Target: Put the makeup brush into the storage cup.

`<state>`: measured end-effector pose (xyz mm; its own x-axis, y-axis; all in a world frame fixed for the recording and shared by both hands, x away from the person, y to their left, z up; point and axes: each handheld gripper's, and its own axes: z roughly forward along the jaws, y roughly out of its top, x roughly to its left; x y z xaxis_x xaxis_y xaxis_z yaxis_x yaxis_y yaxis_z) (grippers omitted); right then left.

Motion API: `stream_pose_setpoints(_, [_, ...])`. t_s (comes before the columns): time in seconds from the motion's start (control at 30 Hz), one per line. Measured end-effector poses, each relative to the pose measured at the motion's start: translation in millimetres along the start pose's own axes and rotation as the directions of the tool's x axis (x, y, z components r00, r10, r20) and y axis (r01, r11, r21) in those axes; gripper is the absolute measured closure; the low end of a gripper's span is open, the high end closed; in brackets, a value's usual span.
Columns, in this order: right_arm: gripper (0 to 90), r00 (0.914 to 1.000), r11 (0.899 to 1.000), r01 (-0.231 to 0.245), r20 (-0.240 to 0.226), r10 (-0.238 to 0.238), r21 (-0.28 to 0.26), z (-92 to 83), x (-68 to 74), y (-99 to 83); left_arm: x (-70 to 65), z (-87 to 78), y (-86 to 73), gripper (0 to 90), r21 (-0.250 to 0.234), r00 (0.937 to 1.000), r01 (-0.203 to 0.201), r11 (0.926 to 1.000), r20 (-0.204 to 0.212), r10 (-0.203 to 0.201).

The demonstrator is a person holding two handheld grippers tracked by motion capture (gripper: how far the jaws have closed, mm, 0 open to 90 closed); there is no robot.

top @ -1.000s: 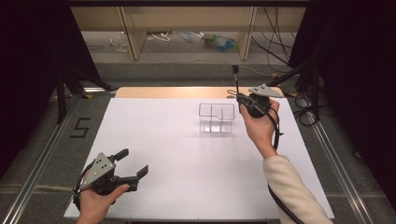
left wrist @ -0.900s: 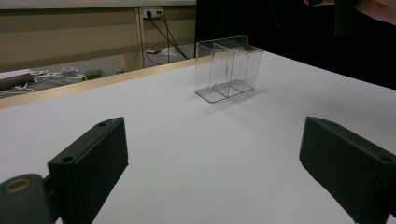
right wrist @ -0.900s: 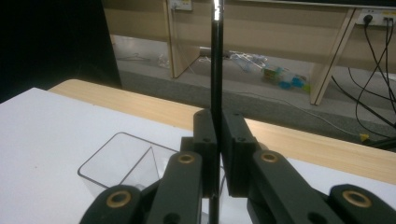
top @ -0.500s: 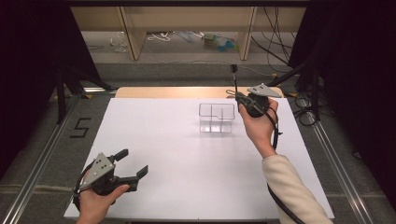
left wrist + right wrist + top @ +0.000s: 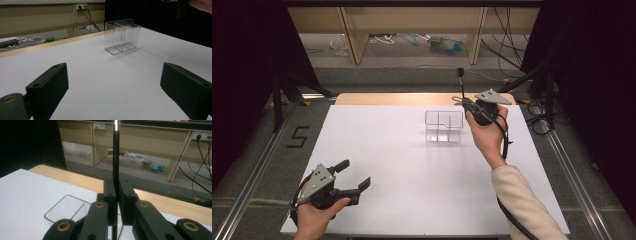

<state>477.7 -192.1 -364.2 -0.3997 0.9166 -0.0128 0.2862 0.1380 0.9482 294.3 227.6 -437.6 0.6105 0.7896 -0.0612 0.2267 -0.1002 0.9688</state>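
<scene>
A clear plastic box [image 5: 444, 126] with compartments stands on the white table top [image 5: 402, 170], right of centre toward the back. My right gripper [image 5: 468, 104] is held just right of the box, shut on a thin black stick [image 5: 460, 82] that points upward. In the right gripper view the stick [image 5: 115, 157] runs straight up between the closed jaws of the right gripper [image 5: 116, 195], with the box [image 5: 67, 207] below and to the left. My left gripper [image 5: 354, 174] rests near the front left corner, open and holding nothing. In the left gripper view the box [image 5: 122, 36] stands far beyond the left gripper [image 5: 113, 87].
A wooden strip [image 5: 412, 98] borders the table's far edge. Beyond it are shelf legs and loose cables on the floor [image 5: 432, 45]. Metal rails [image 5: 572, 170] run along both sides. A "5" mark [image 5: 298, 136] lies left of the table.
</scene>
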Motion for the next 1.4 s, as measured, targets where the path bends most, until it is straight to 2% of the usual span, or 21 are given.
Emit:
stream_pose_setpoints(0.13, [85.7,1.0,1.0,-0.001,-0.002,0.001,0.009,0.3,2.3,1.0,-0.2,0.1,-0.2,7.8,0.0,1.0,0.005,1.0,0.001,-0.005])
stream_pose_setpoints(0.57, [85.7,0.9999,1.0,0.009,-0.004,-0.009,-0.019,3.2,4.4,1.4,-0.3,0.2,-0.2,7.8,0.0,1.0,0.007,1.0,0.001,-0.007])
stream_pose_setpoints(0.7, [85.7,0.9998,1.0,0.018,0.001,-0.018,-0.005,3.0,4.9,2.2,-0.2,0.1,-0.2,7.8,0.0,1.0,0.005,1.0,0.001,-0.005])
stream_pose_setpoints(1.03, [85.7,0.9998,0.999,0.019,-0.01,-0.02,-0.027,6.0,7.4,2.7,-0.2,-0.1,-0.1,7.8,0.001,1.0,0.001,1.0,0.001,-0.001])
stream_pose_setpoints(1.4, [85.7,0.9995,0.999,0.026,-0.015,-0.026,-0.026,7.9,8.6,2.9,-0.6,-0.2,-0.1,7.9,0.0,1.0,0.003,1.0,0.001,-0.003])
